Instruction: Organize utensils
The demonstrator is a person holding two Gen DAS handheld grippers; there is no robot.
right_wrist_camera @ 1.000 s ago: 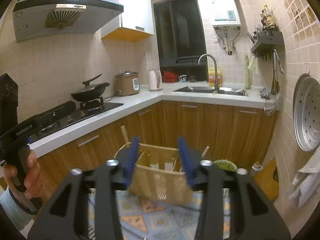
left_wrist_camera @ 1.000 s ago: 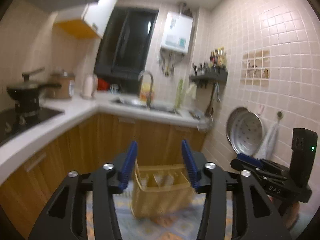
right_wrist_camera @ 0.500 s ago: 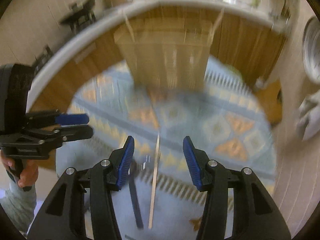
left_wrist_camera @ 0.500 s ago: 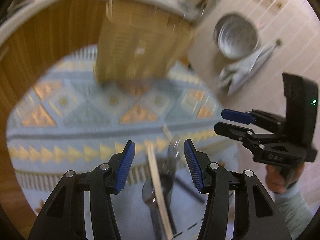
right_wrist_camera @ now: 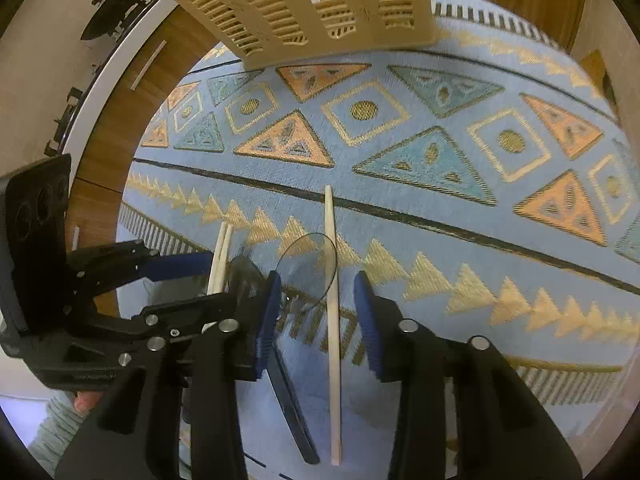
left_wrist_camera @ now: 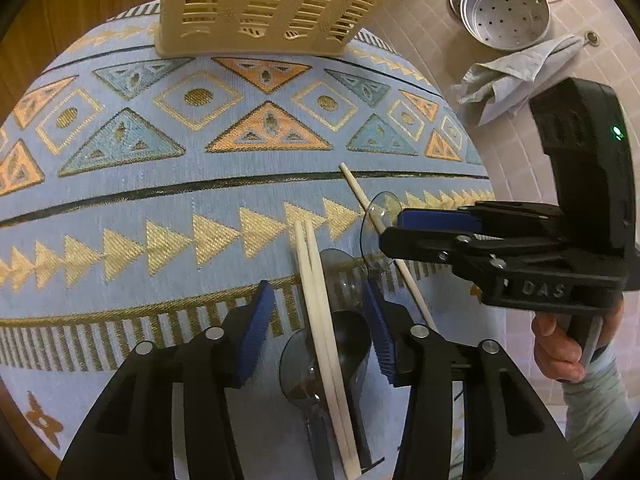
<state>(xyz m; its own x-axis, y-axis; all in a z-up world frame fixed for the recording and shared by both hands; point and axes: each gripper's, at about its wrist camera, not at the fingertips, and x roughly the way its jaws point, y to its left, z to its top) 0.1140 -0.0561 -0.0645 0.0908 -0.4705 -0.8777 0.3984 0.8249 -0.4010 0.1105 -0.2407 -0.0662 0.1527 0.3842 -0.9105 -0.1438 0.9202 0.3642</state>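
Utensils lie on a blue patterned cloth [left_wrist_camera: 140, 208]. In the left wrist view my left gripper [left_wrist_camera: 320, 332] is open, its jaws either side of a pair of pale chopsticks [left_wrist_camera: 320, 320] lying over dark translucent spoons [left_wrist_camera: 348, 344]. My right gripper [left_wrist_camera: 404, 228] reaches in from the right above a single chopstick [left_wrist_camera: 360, 196]. In the right wrist view my right gripper [right_wrist_camera: 316, 312] is open around that single chopstick [right_wrist_camera: 332, 280] and a clear spoon bowl [right_wrist_camera: 306, 272]. The left gripper [right_wrist_camera: 180, 280] and the chopstick pair [right_wrist_camera: 220, 256] show at left. A cream slotted utensil basket [left_wrist_camera: 264, 4] stands at the cloth's far side.
A metal steamer tray [left_wrist_camera: 504, 12] and a grey rag [left_wrist_camera: 516, 72] hang on the tiled wall at right. Wooden cabinet fronts [right_wrist_camera: 120, 120] and a white countertop edge with a stove run along the left in the right wrist view.
Both grippers have tilted down from looking across the kitchen to looking at the cloth, and have dropped close over the chopsticks and spoons. Both stay open.
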